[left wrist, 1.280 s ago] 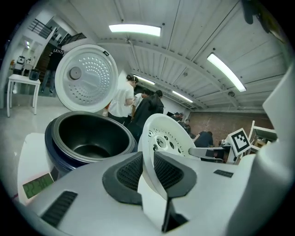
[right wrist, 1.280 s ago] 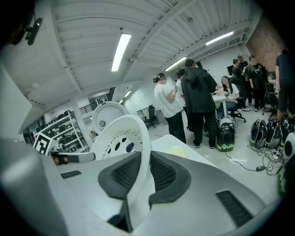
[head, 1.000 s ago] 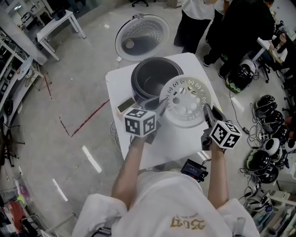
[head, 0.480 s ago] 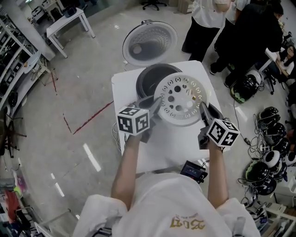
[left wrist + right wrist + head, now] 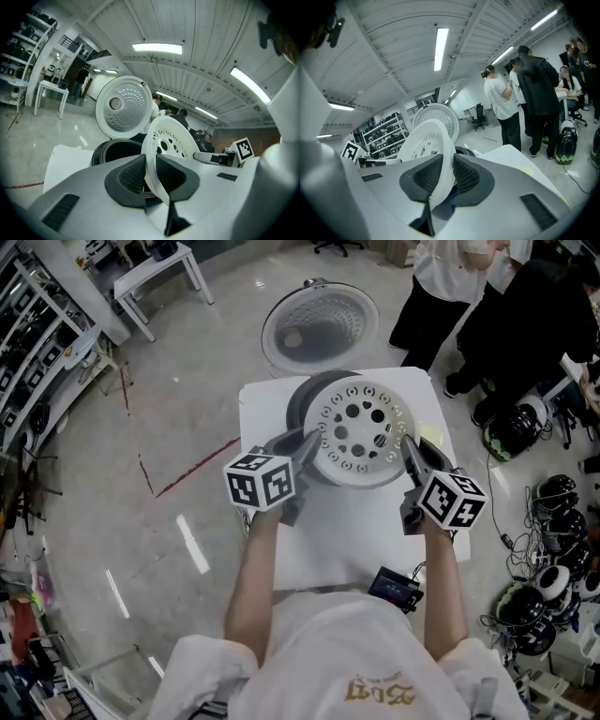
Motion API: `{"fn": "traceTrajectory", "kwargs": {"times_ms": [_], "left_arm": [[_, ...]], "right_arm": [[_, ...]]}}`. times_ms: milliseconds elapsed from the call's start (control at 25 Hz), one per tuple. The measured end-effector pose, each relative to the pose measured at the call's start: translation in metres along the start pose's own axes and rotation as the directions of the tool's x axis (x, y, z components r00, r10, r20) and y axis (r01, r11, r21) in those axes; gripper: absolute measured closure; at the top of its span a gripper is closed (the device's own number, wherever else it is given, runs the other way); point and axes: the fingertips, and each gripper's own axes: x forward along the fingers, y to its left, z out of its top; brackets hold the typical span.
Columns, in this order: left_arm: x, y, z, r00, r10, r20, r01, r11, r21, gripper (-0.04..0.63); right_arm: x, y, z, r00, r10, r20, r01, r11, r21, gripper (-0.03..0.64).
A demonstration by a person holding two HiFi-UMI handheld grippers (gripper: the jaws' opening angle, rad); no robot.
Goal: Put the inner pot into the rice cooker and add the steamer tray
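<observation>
Left gripper [image 5: 302,442] and right gripper [image 5: 410,450] fingers clamp opposite rims of the steamer tray [image 5: 361,427], holding it level over the open rice cooker [image 5: 298,401] at the worktop's [image 5: 356,531] far edge, presumably for a square drop-in

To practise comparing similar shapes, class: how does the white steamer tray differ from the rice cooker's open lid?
The steamer tray is gripped at its edges by the left gripper and right gripper, above the rice cooker. The lid stands swung open behind the rice cooker, untouched. The steamer tray has a few large round holes and slots, while the lid's inner face shows many small dots. Both are round and pale.
</observation>
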Motion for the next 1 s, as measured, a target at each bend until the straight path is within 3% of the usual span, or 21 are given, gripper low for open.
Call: {"fn": "traceTrajectory", "kwargs": {"times_ms": [560,1000], "left_arm": [[0.005,0.039,0.012,0.994,0.110,0.028,-0.108,0.993,-0.052,0.512],[0.024,0.057,0.009,0.988,0.155,0.003,-0.155,0.986,-0.070,0.514]], "right_arm": [[0.058,0.004,0.006,0.993,0.102,-0.056,-0.104,0.994,-0.018,0.535],[0.086,-0.012,-0.005,0.986,0.116,-0.120,-0.122,0.991,-0.046,0.532]]}}
